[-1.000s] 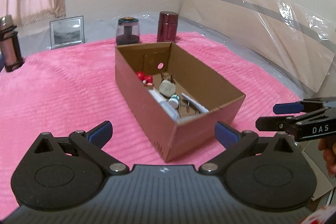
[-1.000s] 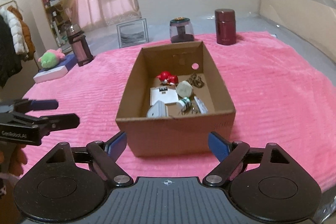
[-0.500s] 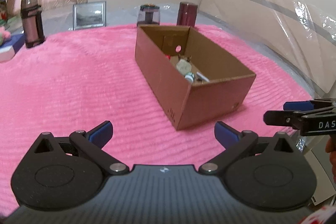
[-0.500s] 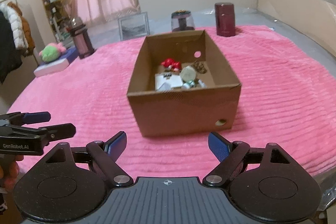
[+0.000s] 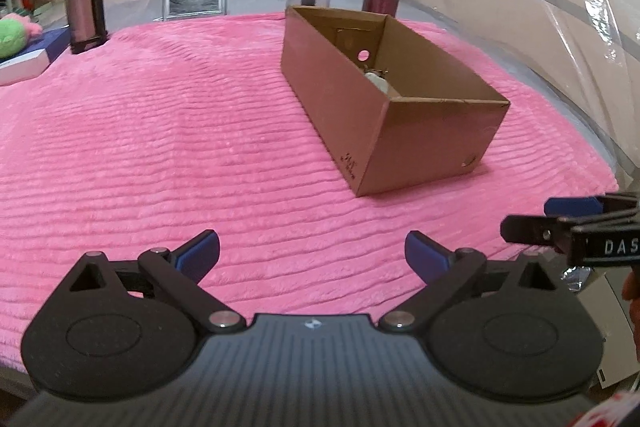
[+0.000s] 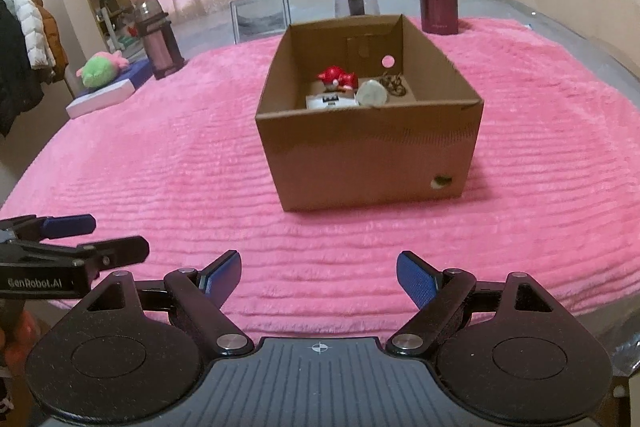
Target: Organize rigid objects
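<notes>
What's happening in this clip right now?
A person holds two handheld grippers over a pink blanket; neither is handling anything. The left gripper and right gripper both hang open and empty, short of the cardboard box. The box already holds small items: a red toy, a round white object and a white card. A maroon canister, a picture frame and a flask stand behind it.

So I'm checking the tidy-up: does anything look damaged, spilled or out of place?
Nothing spilled. The cardboard box sits upright on the pink blanket with the small items inside. Its near wall has a ragged hole low at the right, the only visible damage.
</notes>
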Action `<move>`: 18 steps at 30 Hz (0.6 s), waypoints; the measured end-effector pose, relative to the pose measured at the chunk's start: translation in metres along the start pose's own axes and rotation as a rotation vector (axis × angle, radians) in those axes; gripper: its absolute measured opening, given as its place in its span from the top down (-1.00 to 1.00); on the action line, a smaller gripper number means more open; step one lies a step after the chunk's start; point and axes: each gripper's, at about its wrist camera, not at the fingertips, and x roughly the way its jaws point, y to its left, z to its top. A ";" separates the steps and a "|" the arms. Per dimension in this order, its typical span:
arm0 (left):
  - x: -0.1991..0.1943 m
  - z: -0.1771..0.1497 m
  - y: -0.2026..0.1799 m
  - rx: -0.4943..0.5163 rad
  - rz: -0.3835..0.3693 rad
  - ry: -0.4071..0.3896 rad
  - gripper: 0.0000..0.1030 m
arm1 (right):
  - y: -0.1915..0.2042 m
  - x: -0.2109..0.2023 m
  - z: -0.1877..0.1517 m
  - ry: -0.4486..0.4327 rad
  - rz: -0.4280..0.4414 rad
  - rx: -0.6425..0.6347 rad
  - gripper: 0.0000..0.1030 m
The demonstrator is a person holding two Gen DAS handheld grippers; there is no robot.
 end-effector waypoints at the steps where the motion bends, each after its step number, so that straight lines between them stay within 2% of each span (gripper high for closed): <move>1: 0.000 -0.001 0.001 -0.007 0.006 0.000 -0.90 | 0.000 0.001 -0.001 0.004 0.001 0.002 -0.59; 8: 0.000 -0.005 0.003 -0.016 0.031 0.006 -0.90 | 0.004 0.005 -0.007 0.018 0.017 0.003 -0.59; 18: 0.000 -0.008 0.001 -0.033 0.026 0.006 -0.90 | 0.006 0.006 -0.007 0.015 0.020 0.001 -0.59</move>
